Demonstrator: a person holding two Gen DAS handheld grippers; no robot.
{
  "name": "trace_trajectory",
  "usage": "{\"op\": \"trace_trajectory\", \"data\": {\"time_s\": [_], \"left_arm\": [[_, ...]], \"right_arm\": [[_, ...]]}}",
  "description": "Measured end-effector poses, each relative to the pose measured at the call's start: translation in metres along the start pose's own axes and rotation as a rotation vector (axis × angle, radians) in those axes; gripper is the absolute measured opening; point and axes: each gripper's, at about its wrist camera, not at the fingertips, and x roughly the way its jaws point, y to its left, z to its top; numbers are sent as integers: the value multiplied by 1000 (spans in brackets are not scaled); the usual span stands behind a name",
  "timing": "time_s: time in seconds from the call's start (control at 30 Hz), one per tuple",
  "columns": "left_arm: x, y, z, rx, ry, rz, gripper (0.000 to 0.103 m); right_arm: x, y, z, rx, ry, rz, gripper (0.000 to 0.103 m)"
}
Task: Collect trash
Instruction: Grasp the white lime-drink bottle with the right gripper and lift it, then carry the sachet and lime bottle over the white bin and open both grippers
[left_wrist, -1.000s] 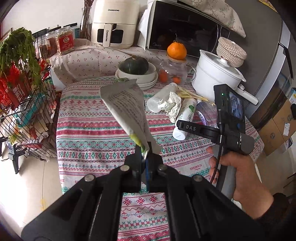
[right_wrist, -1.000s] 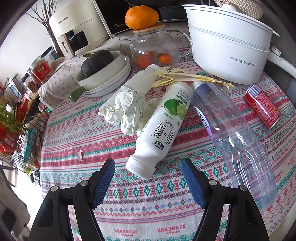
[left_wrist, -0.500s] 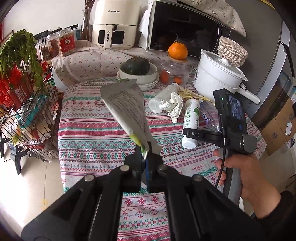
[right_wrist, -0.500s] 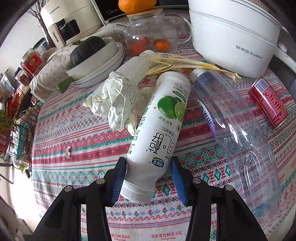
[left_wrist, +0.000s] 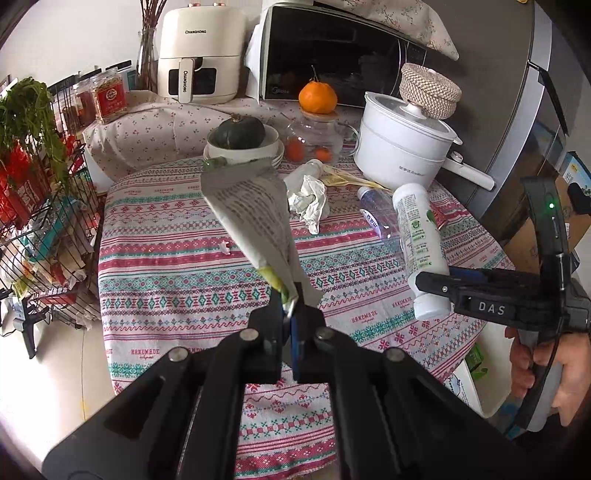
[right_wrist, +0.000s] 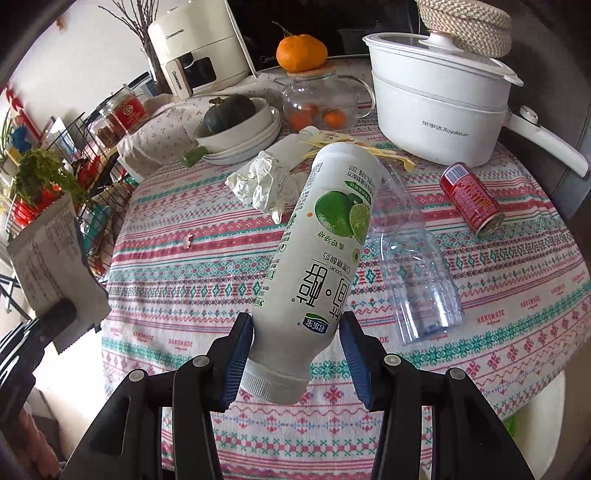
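My left gripper is shut on a flat silver snack wrapper and holds it up above the patterned tablecloth; the wrapper also shows in the right wrist view. My right gripper is shut on a white lime yogurt bottle near its cap end and holds it lifted off the table; the bottle also shows in the left wrist view. On the cloth lie a crumpled white tissue, a clear plastic bottle, a red can and yellow strips.
At the back stand a white electric pot, a glass teapot with an orange on top, a bowl with a dark squash, an air fryer and a microwave. A wire rack stands left of the table.
My right gripper closed on the yogurt bottle and lifted it off the cloth, pulling back toward the table's front. My left gripper kept holding the wrapper.
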Motion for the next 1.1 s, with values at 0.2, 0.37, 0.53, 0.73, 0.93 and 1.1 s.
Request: {"op": "trace_trajectory", "data": {"time_s": [0.2,0.37,0.53,0.73,0.93,1.1], "left_arm": [[-4,-25,-8,31,1,-59,4],[-7,-56,-15,82,-8,-101,4],[-6,-88,-21,101,12,-195,4],[-3,-137,-33,184,29,-261,4],[10,-194,-49,291,77,-327,4],[24,-245,-73,405,114,-388,4]], "right_arm": [[-57,-31,-29,0,-65,-10,49],[-93,-67,-55,35,-97,-27,49],[-123,-107,-83,83,-146,-42,49],[-139,-147,-112,171,-139,-43,49],[-145,-186,-141,229,-101,-95,50],[-145,-222,-166,300,-55,-129,50]]}}
